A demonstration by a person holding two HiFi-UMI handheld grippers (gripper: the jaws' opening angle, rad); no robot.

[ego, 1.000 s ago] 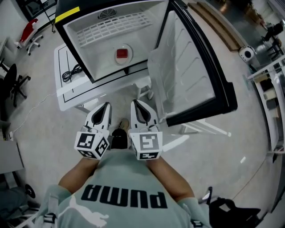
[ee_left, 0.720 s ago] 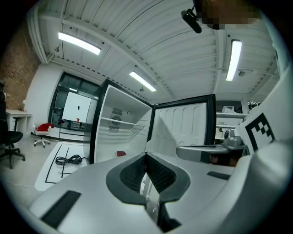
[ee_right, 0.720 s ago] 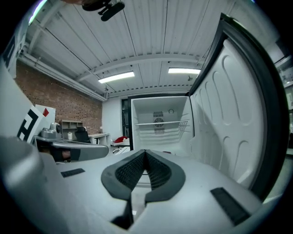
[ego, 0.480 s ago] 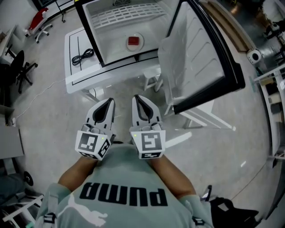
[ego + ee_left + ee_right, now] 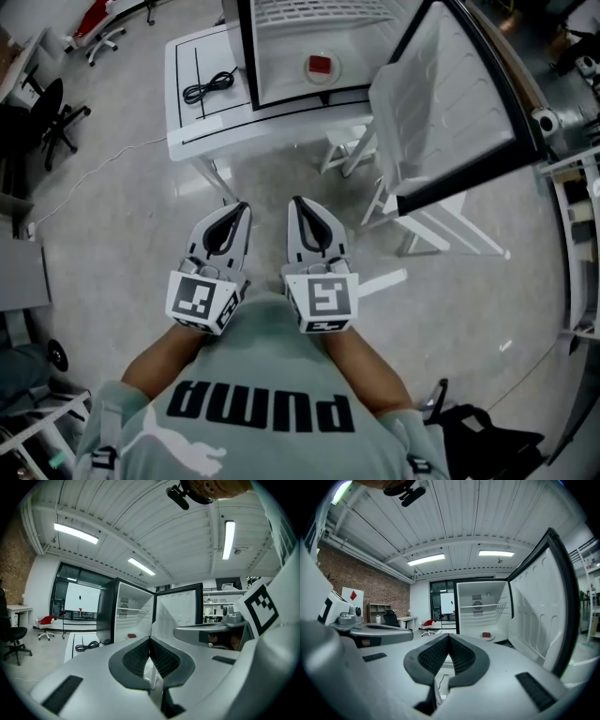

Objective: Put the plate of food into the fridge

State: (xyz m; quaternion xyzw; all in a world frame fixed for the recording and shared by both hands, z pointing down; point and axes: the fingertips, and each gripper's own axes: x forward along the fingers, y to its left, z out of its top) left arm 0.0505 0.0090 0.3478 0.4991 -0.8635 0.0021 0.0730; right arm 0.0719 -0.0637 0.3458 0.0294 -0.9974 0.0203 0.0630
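Since the round white plate carrying a red block of food (image 5: 320, 67) sits on the bottom of the white open fridge (image 5: 281, 52), beneath its white wire shelf (image 5: 319, 11), we judge the main step of the task done; the plate touches neither tool and lies well apart from both. Our left hand-held gripper (image 5: 240, 211) is clenched, its ribbed dark pads meeting with nothing between them; our right hand-held gripper (image 5: 299, 205) is clenched and empty likewise; the two hang side by side close to our chest, pointing toward the fridge. What remains, as far as we can judge, is little; the black-framed fridge door (image 5: 450, 103) stands swung wide to the right, and closing it would be the only step left, though the task does not name it. The fridge rests on a white worktop (image 5: 187, 117); a coiled black cable (image 5: 208, 87) lies on it just beside the fridge.
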